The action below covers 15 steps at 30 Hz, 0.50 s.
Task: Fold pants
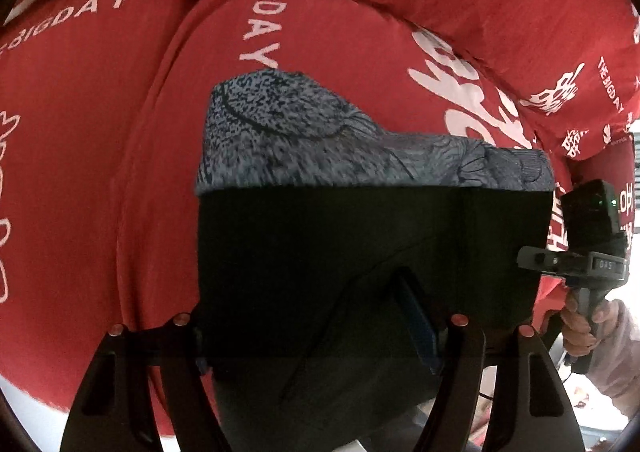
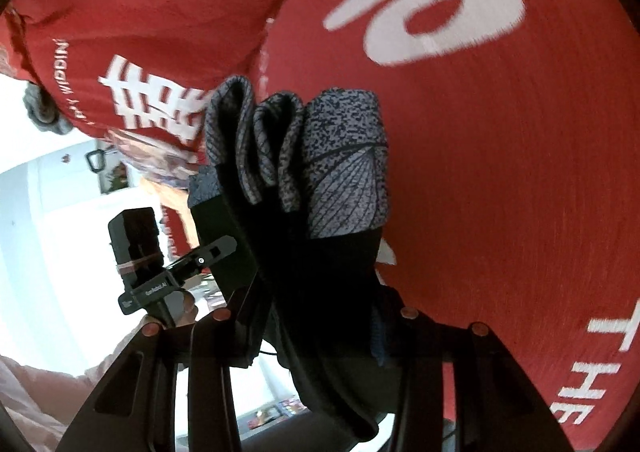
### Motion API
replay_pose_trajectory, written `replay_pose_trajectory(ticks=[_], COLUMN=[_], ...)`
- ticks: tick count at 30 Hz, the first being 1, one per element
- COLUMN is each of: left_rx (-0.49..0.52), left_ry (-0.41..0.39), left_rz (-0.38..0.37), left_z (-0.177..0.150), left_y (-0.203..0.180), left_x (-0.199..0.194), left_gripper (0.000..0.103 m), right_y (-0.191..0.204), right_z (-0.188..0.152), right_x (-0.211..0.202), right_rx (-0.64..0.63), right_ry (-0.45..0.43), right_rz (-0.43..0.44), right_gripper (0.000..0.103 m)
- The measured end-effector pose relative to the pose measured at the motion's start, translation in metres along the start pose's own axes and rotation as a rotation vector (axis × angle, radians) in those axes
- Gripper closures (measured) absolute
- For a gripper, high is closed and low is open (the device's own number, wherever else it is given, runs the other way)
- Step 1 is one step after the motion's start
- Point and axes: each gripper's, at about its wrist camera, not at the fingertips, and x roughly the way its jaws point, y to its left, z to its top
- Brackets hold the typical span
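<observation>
Pants, dark fabric with a grey speckled leaf-print band [image 1: 360,156], hang folded between my two grippers above a red bedspread with white lettering [image 1: 100,132]. My left gripper [image 1: 320,332] is clamped on one dark edge of them, and my right gripper [image 2: 312,316] pinches the bunched layers at the other end (the folds stack up thickly there). Each wrist view catches the opposite gripper, held in the person's hand [image 1: 580,328].

My left gripper [image 1: 320,336] and right gripper [image 2: 316,322] have black slotted fingers with copper-coloured screws; my sleeve [image 1: 616,356] is pale pink.
</observation>
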Motion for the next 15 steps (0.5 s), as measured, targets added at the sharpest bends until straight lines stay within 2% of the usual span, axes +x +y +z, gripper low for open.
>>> replay_pose_trajectory(ticks=[2,6,9,10,13,15], left_rx=[0.007,0.020,-0.001,0.004,0.037,0.060], left_ry=[-0.018,-0.041,-0.054,-0.065,-0.102,-0.144], left_rz=[-0.004,0.014,0.053,0.092,0.187,0.197], left_z=[0.002,0.002,0.001,-0.001,-0.007,-0.009], left_y=[0.005,0.009,0.007,0.005,-0.003,-0.009], left_x=[0.003,0.007,0.002,-0.003,-0.024,-0.043], left_gripper=[0.021,0.006,0.006,0.006,0.006,0.006], right_y=[-0.002,-0.003,0.004,0.011,0.022,0.036], right_z=[0.000,0.002,-0.001,-0.001,-0.012,-0.018], right_x=[0.000,0.004,0.001,0.001,-0.011,-0.017], right_rx=[-0.010,-0.024,-0.020,-0.022,-0.038,-0.069], right_ry=[-0.037,-0.065,-0.079,-0.088,-0.120,-0.148], right_rz=[-0.019,-0.089,-0.169,-0.199,-0.325,-0.418], right_gripper=[0.056,0.047,0.042,0.042,0.041,0.042])
